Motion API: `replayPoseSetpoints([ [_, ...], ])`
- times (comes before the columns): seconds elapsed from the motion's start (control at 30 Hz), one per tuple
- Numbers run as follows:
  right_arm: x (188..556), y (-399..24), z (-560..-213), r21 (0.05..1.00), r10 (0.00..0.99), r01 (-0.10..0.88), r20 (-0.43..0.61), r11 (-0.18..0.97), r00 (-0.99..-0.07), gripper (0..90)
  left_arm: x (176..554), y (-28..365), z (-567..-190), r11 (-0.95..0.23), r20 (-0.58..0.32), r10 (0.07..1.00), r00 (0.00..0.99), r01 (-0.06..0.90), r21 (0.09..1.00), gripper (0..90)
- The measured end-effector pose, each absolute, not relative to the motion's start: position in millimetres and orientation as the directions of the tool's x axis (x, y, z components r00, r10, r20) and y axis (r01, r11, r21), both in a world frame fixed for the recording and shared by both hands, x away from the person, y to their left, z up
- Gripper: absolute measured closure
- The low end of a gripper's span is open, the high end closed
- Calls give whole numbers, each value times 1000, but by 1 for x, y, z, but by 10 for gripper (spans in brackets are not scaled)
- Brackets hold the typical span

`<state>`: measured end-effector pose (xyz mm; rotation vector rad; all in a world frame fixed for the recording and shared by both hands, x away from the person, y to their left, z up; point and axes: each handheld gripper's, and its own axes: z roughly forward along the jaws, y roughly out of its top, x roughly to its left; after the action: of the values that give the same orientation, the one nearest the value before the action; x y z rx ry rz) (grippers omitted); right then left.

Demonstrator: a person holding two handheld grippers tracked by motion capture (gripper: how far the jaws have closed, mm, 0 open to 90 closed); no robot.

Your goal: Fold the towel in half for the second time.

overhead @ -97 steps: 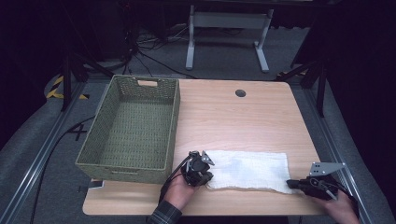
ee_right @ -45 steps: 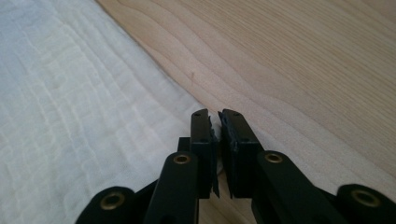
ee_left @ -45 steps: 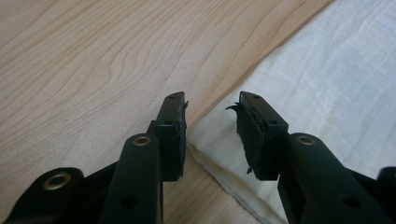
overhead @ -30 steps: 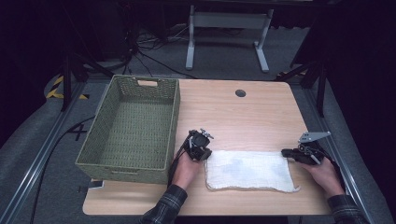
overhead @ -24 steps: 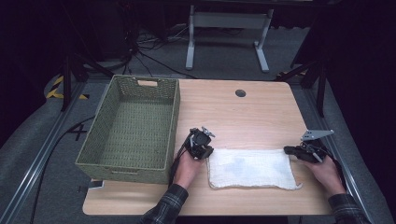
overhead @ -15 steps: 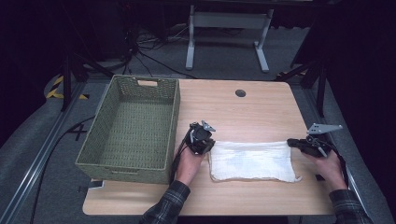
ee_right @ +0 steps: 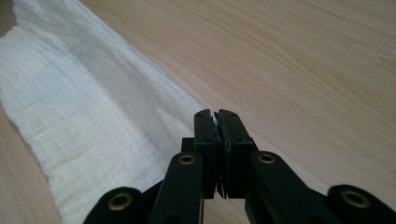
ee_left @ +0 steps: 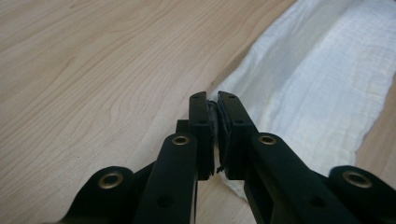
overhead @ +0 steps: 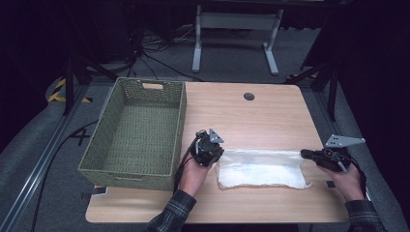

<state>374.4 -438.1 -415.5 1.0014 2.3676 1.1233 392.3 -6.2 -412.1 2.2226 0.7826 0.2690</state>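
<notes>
On the light wooden table point(overhead: 251, 116), beside the green woven basket point(overhead: 135, 130), lies the white folded cloth point(overhead: 261, 166). Each end of it is pinched between closed jaws: left gripper point(overhead: 212, 153), right gripper point(overhead: 305, 153). Black pads hide the clamped edges.

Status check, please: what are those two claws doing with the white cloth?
Left gripper, right gripper: each shut on a far corner of white cloth. Basket alongside, nothing blocking.

Left gripper point(overhead: 215, 153) fingers point(ee_left: 201, 126) pressed together, palm under body; right gripper point(overhead: 306, 153) fingers point(ee_right: 205, 135) likewise clamped, pointing left.
</notes>
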Motion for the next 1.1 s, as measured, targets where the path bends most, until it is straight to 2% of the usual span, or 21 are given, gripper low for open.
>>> replayPoseSetpoints([
  [0.63, 335, -440, -417, 769, 690, 436, -8, 467, -724, 872, 352, -5, -411, -611, 4, 550, 835, 399, 684, 850],
  [1.1, 312, -437, -427, 746, 667, 459, 26, 483, -744, 869, 336, -2, -424, -651, -31, 513, 858, 412, 638, 850],
])
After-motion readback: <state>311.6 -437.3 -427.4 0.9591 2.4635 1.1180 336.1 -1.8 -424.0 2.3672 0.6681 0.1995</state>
